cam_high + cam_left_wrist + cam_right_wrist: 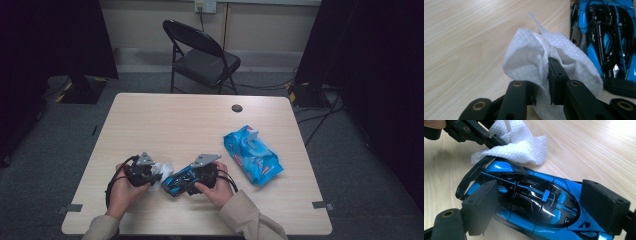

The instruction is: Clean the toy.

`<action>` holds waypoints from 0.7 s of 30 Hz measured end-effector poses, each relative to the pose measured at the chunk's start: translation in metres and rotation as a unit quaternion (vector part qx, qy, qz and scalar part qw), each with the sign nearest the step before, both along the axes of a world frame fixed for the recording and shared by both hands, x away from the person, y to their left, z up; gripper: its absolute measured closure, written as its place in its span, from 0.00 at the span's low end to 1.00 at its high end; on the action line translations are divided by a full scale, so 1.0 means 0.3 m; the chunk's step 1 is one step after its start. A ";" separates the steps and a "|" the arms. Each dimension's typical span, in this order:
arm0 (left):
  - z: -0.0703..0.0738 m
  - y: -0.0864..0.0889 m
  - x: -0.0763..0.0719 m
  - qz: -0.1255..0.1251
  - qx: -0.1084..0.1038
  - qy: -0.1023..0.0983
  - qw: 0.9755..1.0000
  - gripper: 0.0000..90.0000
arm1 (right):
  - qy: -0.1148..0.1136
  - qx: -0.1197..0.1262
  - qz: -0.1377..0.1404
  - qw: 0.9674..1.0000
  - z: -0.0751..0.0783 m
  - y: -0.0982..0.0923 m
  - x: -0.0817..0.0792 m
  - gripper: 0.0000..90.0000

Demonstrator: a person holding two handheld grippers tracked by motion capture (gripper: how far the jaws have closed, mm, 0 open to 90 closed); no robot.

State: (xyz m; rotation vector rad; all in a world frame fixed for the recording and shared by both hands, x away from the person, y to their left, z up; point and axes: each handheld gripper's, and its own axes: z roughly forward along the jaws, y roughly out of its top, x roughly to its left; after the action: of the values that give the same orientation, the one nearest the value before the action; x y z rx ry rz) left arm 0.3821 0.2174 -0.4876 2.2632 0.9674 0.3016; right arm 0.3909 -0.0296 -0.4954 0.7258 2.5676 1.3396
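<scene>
A blue and black toy car (531, 195) lies on the wooden table (190, 125), and my right gripper (541, 202) is shut on it, one foam pad against each end. In the high view the car (176, 184) sits near the table's front edge in the right gripper (187, 181). My left gripper (546, 75) is shut on a crumpled white wipe (529, 57), which bunches around its jaws. The wipe (519, 147) rests just beside the car's (609, 37) rear wing, held there by the left gripper (491, 141). From above, the left gripper (154, 176) and wipe (162, 170) sit left of the car.
A blue pack of wet wipes (252, 155) lies on the table to the right of both hands. A round cable hole (237, 108) is near the far edge. A black folding chair (202, 57) stands behind the table.
</scene>
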 end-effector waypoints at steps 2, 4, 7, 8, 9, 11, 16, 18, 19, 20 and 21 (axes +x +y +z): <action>0.003 -0.014 0.014 -0.011 -0.003 0.008 1.000 0.89 | 0.001 0.000 0.001 1.000 0.000 0.000 0.000 0.16; 0.002 -0.029 0.030 -0.014 -0.013 0.015 1.000 0.89 | 0.000 0.000 0.001 1.000 0.000 0.000 0.000 0.16; 0.000 -0.056 0.044 -0.029 -0.011 0.015 0.999 0.90 | 0.000 0.000 0.000 1.000 0.000 0.000 0.001 0.16; 0.000 -0.064 0.050 -0.031 -0.009 0.013 0.999 0.90 | 0.000 0.000 0.000 1.000 0.000 -0.001 0.001 0.16; 0.001 -0.069 0.054 -0.031 -0.007 0.015 0.999 0.90 | 0.000 0.001 0.000 1.000 -0.001 -0.001 0.001 0.16; 0.001 -0.075 0.060 -0.032 -0.008 0.016 0.999 0.91 | -0.001 0.002 0.000 1.000 -0.002 -0.002 0.000 0.16; 0.004 -0.098 0.081 -0.038 -0.011 0.026 0.999 0.91 | -0.001 0.001 0.001 1.000 -0.001 -0.001 0.000 0.16; 0.005 -0.115 0.092 -0.042 -0.008 0.023 0.999 0.91 | -0.001 0.001 0.002 1.000 -0.001 -0.001 0.001 0.16; 0.006 -0.121 0.097 -0.045 -0.004 0.022 0.999 0.91 | -0.001 0.001 0.002 1.000 -0.001 -0.001 0.001 0.16; 0.005 -0.130 0.101 -0.046 -0.004 0.021 0.999 0.91 | -0.001 0.002 0.001 1.000 -0.002 -0.001 0.000 0.16; 0.007 -0.138 0.108 -0.048 -0.003 0.021 0.999 0.91 | -0.002 0.002 0.001 1.000 -0.002 -0.001 0.000 0.16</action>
State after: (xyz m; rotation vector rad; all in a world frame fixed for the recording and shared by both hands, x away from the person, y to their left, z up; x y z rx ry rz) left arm 0.4145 0.1759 -0.4854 2.3107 0.8769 0.2101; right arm 0.3909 -0.0299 -0.4960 0.7210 2.5648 1.3461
